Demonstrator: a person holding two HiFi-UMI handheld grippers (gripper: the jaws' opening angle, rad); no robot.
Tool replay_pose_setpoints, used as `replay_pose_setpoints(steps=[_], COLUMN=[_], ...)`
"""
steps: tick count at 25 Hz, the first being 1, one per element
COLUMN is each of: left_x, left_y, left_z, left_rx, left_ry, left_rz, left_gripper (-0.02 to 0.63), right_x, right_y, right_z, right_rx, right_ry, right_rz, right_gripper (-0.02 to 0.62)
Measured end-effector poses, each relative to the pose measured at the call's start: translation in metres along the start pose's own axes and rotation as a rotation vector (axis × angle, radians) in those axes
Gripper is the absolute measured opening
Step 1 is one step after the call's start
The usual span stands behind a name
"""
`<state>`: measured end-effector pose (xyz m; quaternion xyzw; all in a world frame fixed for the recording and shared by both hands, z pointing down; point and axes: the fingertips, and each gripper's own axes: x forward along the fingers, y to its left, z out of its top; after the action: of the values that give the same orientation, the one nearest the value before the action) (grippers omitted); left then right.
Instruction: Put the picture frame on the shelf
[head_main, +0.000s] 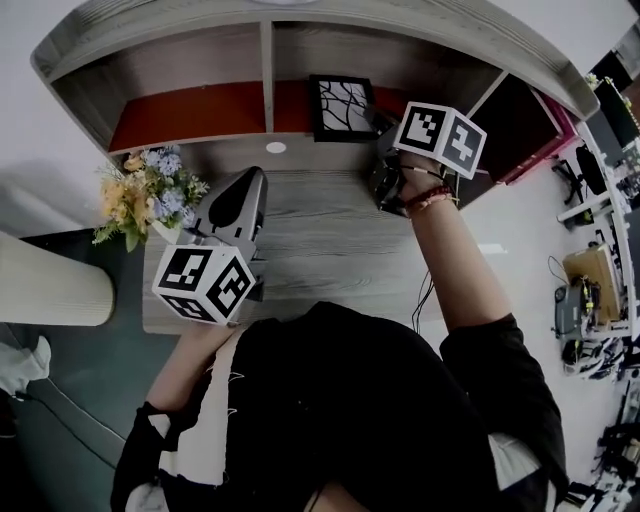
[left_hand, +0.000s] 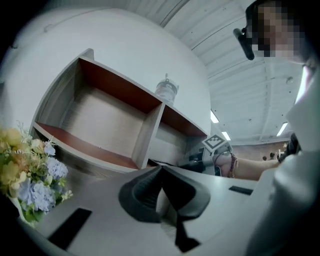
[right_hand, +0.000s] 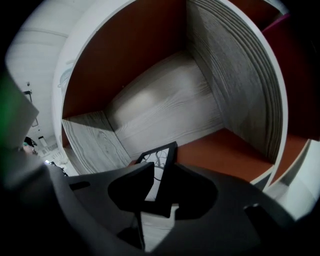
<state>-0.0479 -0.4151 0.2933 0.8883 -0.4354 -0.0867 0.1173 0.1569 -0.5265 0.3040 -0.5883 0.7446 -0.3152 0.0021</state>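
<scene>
Black frame (right_hand: 161, 153), base behind right gripper (right_hand: 164, 170)

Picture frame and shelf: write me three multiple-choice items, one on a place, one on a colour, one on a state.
1. Where is the black-bordered picture frame with the branch drawing?
A on the tabletop
B in the grey wooden shelf, right of its divider
C on the shelf's top

2. What colour is the shelf's floor?
A red-brown
B blue
C yellow

3. How do the left gripper's jaws stand?
A wide apart
B together, empty
C clamped on a cup

Key:
1 B, the head view shows it beyond the divider.
2 A, both compartments show it.
3 B, the tips meet with nothing between.
</scene>
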Motion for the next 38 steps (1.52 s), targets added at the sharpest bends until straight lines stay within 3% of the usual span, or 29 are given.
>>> replay_pose_setpoints(steps=[6, 11, 19, 24, 28, 34, 38], left_x=[-0.012, -0.016, -0.008, -0.003, -0.003, -0.006, -0.013], left_y=[-0.01, -0.024, -0.065, -0.092, -0.11, -0.131, -0.141], left_z=[0.001, 0.005, 0.006, 0.001, -0.002, -0.017, -0.031], left_rx=[0.04, 0.057, 0.09, 0.099, 0.101, 0.12, 0.098], left_ry=[-0.007, -0.014, -0.021, -0.023, -0.041, -0.046, -0.048], left_rz=[0.045, 0.057, 0.014, -0.013, -0.014, 0.038, 0.076], left_gripper=[0.012, 0.012, 0.012, 0.012, 0.012, 0.012, 0.012], right_x=[-0.012, -0.047, -0.111, -0.137, -0.149, -0.172, -0.189], right_y=[0.004, 0.015, 0.05, 0.041, 0.035, 0.027, 0.021], right_z=[0.002, 0.011, 0.003, -0.011, -0.028, -0.048, -0.055], right_rx=[-0.002, -0.105, -0.143, -0.17, -0.289, -0.459, -0.479], right_ry=[-0.061, -0.169, -0.262, -0.278, -0.267, -0.259, -0.266], right_rz=[0.06, 0.074, 0.25, 0.248, 0.238, 0.211, 0.228], right_gripper=[0.107, 0.088, 0.034, 0.002, 0.0, 0.003, 0.003])
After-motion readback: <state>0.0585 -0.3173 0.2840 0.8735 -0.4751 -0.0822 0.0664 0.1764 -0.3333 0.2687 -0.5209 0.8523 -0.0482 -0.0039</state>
